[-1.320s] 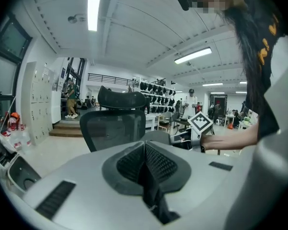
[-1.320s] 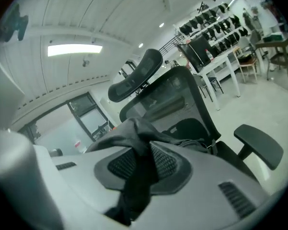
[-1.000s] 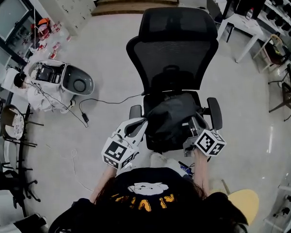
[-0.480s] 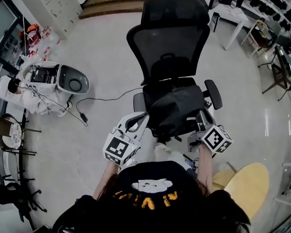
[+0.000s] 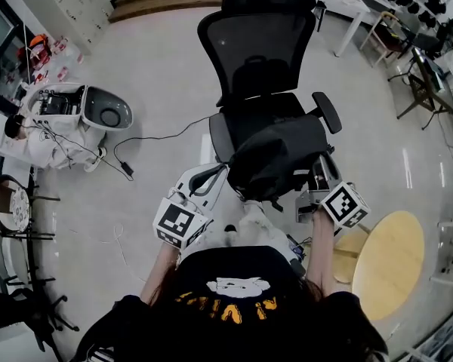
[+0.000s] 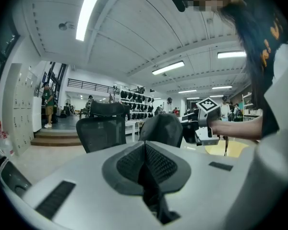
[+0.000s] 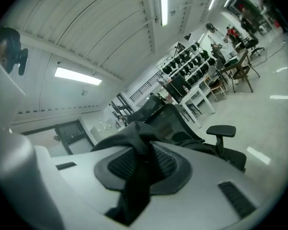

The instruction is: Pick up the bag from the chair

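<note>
Two claws held the black bag (image 5: 275,153) between them, one at each side. The left claw (image 5: 215,178) was closed on a fold of the bag's dark fabric at its left edge; in the left gripper view the fabric ran pinched down the middle of the left claw (image 6: 146,169), with the bulk of the bag (image 6: 162,128) rising beyond it. The right claw (image 5: 319,173) was likewise clamped shut on fabric at the bag's right edge, and in the right gripper view a dark strip hung crumpled through the right claw (image 7: 138,171) from the bag (image 7: 134,134) above.

The bag sat slumped over the front part of the seat of the black mesh office chair (image 5: 255,44), partly overhanging the seat's front edge toward the person; whether it touched the seat could not be told. The chair's right armrest (image 5: 326,111) stood just beside the bag. The chair rested on a pale glossy floor (image 5: 158,74), where a black cable (image 5: 147,143) trailed off to the left. Each hand gripped its tool low, behind a cube of square markers (image 5: 177,223).
</note>
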The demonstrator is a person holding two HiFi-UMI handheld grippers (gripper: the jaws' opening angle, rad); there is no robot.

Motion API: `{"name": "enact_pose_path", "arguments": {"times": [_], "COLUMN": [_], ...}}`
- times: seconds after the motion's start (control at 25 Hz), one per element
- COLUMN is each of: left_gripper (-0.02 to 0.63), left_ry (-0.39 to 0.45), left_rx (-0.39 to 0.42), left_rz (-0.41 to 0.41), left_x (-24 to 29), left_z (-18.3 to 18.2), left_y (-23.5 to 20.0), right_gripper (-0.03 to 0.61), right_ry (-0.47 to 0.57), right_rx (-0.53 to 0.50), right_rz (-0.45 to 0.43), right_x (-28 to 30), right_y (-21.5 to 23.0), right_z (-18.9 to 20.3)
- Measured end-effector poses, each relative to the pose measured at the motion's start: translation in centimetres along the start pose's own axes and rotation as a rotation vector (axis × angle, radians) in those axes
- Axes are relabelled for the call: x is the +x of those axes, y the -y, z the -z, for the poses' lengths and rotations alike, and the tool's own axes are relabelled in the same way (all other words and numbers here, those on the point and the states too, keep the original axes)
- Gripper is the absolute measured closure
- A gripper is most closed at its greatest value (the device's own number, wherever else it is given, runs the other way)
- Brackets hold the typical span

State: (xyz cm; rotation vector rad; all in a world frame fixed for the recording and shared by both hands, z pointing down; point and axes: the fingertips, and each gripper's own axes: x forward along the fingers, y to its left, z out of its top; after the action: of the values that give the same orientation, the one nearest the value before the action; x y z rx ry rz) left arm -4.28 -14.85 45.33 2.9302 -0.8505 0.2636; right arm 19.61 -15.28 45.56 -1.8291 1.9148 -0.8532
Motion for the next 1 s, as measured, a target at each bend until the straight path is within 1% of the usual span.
{"name": "enact_pose_path", "arguments": {"times": [0.16, 0.32, 0.6, 1.0], "left_gripper": [0.614, 0.614, 0.614, 0.614], "left_ry": [-0.007, -0.001, 0.002, 0.031], "left_rx": [0.002, 0.005, 0.003, 0.015], "left_rz": [0.029, 0.05, 0.064, 0.057], "left_x": [-1.3, -1.7, -1.2, -0.1], "left_z": [0.6, 0.2, -0.6, -2.5], "left_y": [1.8, 3.8, 7.9, 14.4], "right_gripper": [0.514, 0.514, 0.514, 0.514], "right_ry": [0.033, 0.047, 0.029, -0.004], "right_rx": [0.017, 0.02, 0.002, -0.017], "right_rz": [0.019, 0.032, 0.043, 0.018], "right_x": [-3.3, -6.1, -9.8, -13.9], "right_y": [-0.3, -0.3, 1.0, 3.1], "right_z": [0.3, 0.1, -0.7, -2.5]}}
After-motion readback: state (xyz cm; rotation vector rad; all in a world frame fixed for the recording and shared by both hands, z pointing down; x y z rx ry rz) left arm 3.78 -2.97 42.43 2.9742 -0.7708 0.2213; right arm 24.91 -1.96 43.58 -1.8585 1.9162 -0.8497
